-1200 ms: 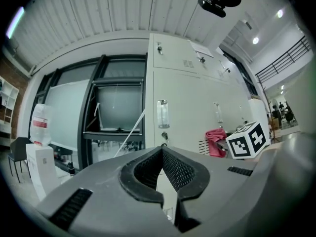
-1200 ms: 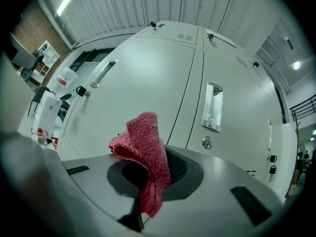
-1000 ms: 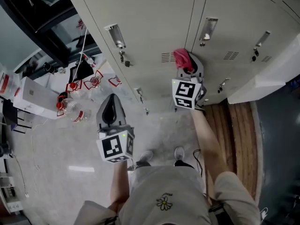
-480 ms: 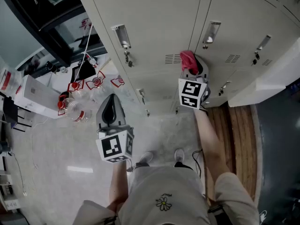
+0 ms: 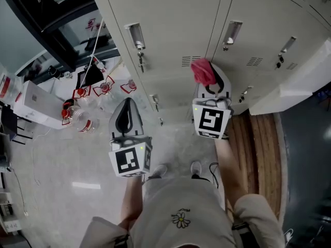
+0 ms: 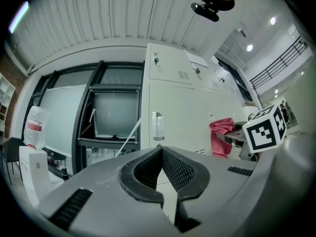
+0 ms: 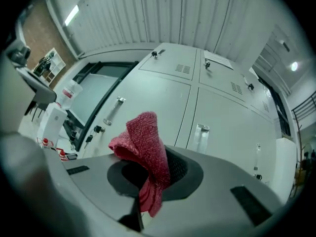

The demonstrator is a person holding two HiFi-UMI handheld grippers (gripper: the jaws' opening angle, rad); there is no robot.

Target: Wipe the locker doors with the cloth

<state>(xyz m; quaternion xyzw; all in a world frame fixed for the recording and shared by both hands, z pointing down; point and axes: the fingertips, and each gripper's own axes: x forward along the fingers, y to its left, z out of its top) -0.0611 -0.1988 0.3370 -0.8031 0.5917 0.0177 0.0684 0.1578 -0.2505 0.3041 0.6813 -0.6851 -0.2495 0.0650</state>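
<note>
A folded red cloth (image 5: pixel 202 72) (image 7: pixel 144 152) is pinched in my right gripper (image 5: pixel 208 84) (image 7: pixel 148 179), which is shut on it. In the head view the cloth is held just off the grey locker doors (image 5: pixel 181 25), near the seam between two doors and below a vent. My left gripper (image 5: pixel 127 117) (image 6: pixel 160 154) hangs lower and to the left, over the floor, jaws closed together with nothing between them. The left gripper view also shows the red cloth (image 6: pixel 220 135) in front of the locker doors (image 6: pixel 182 117).
Metal handles (image 5: pixel 134 35) and key locks (image 5: pixel 140 61) stick out from the doors. Plastic bottles (image 5: pixel 83 120), red-and-white items and a white box (image 5: pixel 36 105) lie on the floor at left. A wooden strip (image 5: pixel 258 143) runs at right. My shoes (image 5: pixel 178 170) stand below.
My right gripper with the cloth has pulled back a little from the doors and down in the view. The left gripper has barely shifted.
</note>
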